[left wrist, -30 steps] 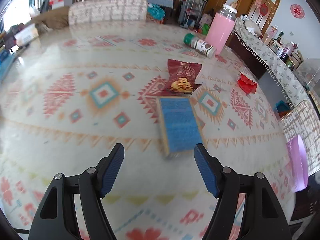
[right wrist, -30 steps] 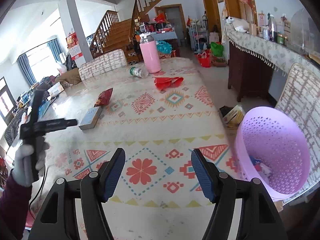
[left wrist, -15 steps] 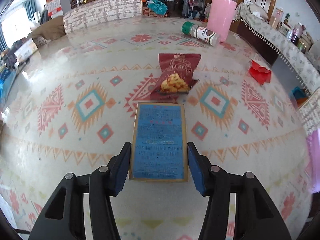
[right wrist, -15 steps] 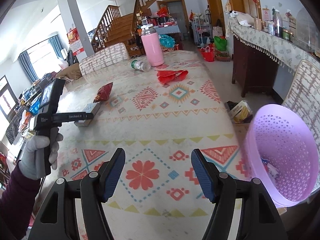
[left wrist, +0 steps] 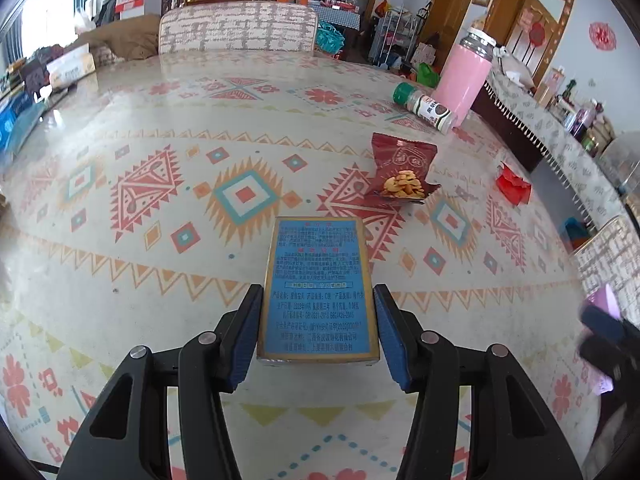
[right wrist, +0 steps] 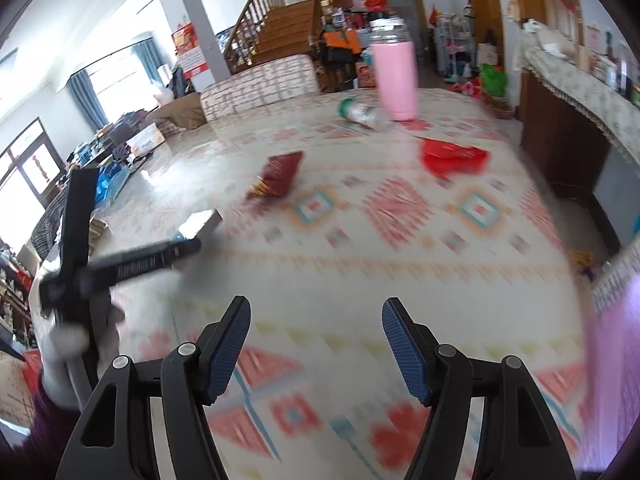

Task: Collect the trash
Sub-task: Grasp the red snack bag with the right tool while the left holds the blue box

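The blue box [left wrist: 318, 288] lies flat on the table [left wrist: 120, 128], its near end pinched between the jaws of the left gripper [left wrist: 318, 334]. Judging by this grip, it should lift level and clear of the snack packet [left wrist: 402, 170] behind. The right gripper [right wrist: 316, 350] hangs empty, jaws spread, the purple basket [right wrist: 616, 368] beside it.

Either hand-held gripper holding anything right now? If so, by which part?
The left hand-held gripper clamps the blue box by its long side edges, at the near end. The right hand-held gripper is open, holding nothing.
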